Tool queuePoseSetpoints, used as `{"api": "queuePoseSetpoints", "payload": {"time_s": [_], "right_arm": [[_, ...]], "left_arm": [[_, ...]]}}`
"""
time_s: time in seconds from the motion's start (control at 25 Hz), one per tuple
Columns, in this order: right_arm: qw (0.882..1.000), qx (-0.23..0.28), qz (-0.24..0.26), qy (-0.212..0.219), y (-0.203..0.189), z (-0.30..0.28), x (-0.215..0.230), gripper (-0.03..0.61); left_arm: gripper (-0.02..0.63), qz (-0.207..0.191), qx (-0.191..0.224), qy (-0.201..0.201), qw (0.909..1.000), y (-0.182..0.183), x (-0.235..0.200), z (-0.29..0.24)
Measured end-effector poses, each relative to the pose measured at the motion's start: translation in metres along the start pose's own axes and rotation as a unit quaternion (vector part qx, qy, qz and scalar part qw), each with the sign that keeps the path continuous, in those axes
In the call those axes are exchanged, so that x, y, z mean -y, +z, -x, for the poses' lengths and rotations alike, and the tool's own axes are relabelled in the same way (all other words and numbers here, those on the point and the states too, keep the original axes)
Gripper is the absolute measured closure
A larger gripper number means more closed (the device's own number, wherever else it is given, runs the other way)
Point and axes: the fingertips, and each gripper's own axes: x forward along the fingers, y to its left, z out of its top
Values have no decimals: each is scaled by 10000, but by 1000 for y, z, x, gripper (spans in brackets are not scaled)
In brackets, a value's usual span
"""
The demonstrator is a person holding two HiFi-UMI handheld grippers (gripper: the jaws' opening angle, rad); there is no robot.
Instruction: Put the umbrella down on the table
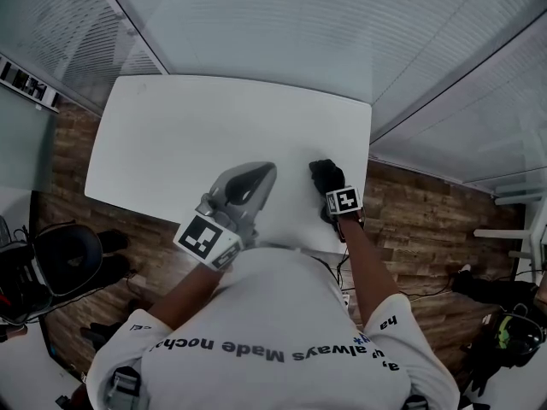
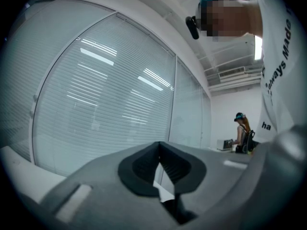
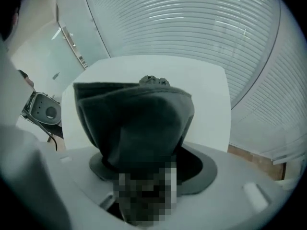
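The umbrella [image 3: 134,123] is a dark folded bundle that fills the space between the jaws of my right gripper [image 3: 148,174] and points steeply down at the white table [image 3: 206,109]. Part of the pad faces shows beside the fabric, and I see no squeeze on it. In the head view the umbrella [image 1: 325,173] is a small dark lump on the table [image 1: 214,126] near the front edge, just ahead of my right gripper [image 1: 332,188]. My left gripper [image 1: 267,169] hovers to its left, level, with its jaws [image 2: 159,145] closed tip to tip on nothing.
Glass walls with blinds [image 1: 342,32] stand close behind and to the right of the table. A dark office chair [image 1: 64,254] stands on the wooden floor at the left. Bags [image 1: 504,331] lie at the right. A person [image 2: 242,131] stands far off.
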Motion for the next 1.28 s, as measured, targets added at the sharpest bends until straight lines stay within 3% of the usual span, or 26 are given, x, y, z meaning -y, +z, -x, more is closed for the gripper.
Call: {"api": "queuePoseSetpoints", "payload": {"time_s": [0.28, 0.56, 0.76, 0.96, 1.28], "right_arm": [[9986, 516, 87, -2, 17, 37, -3, 334], [9891, 1468, 132, 49, 38, 87, -12, 359], [9720, 2339, 211, 39, 22, 164, -8, 376], [9535, 2995, 298, 133, 82, 196, -43, 390], [9146, 3995, 599, 172, 124, 280, -87, 426]], "left_arm": [[611, 21, 11, -66, 10000, 1, 5, -1], [611, 33, -14, -77, 10000, -3, 6, -5], [611, 0, -13, -98, 10000, -8, 57, -8], [611, 65, -33, -128, 9999, -6, 14, -10], [611, 93, -25, -146, 9998, -4, 5, -15]]}}
